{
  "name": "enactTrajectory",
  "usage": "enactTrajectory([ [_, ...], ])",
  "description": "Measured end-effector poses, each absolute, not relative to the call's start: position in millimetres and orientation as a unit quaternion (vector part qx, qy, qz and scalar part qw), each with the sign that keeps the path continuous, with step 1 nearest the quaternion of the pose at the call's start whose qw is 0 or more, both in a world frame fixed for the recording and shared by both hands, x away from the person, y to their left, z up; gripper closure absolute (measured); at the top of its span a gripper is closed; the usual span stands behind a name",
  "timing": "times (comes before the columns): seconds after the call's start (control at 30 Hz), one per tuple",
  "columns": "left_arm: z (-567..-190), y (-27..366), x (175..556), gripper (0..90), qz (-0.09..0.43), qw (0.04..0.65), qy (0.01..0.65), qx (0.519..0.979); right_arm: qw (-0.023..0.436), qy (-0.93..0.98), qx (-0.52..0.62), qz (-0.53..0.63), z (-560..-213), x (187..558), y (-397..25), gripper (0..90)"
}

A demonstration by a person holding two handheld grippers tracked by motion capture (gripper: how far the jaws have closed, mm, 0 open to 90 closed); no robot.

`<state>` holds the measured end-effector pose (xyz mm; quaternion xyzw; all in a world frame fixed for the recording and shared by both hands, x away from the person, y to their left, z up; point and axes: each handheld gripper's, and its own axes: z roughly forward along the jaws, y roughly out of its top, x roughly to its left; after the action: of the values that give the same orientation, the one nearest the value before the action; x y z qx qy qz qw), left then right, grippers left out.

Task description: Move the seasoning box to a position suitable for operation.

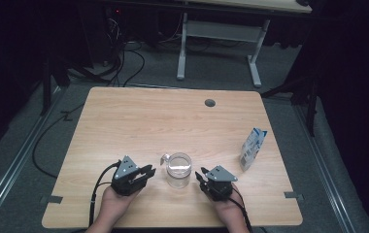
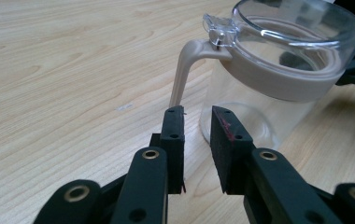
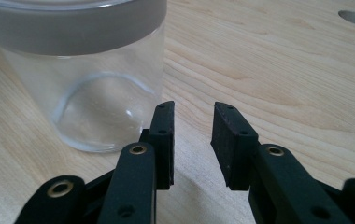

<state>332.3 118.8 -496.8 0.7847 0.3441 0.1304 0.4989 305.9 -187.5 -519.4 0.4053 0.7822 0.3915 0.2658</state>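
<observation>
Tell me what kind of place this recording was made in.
Probably a lab or recording studio, not a home: a bare wooden table with a cable hole stands on grey carpet amid dark curtains, with loose cables and a second desk frame behind.

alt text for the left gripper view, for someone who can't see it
The left claw, jaws slightly apart and holding nothing, points at the beige handle of a clear glass jug standing upright on a light wooden table. The jug has a beige band below its rim and a transparent lid.

high: above, looking forward-down | tool views: low, close | shared: glass jar (image 1: 178, 170)
</observation>
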Motion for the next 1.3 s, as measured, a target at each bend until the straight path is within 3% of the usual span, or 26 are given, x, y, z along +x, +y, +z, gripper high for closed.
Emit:
enactTrajectory([
  [0.3, -493, 114, 336, 72.1, 0.141, 0.502, 0.364, 0.772, 0.251, 0.774, 0.427, 0.395, -516, 303, -191, 69.7],
  [1.3, -463, 96, 349, 89.4, 0.164, 0.512, 0.343, 0.77, 0.246, 0.776, 0.411, 0.409, -510, 301, -192, 69.6],
])
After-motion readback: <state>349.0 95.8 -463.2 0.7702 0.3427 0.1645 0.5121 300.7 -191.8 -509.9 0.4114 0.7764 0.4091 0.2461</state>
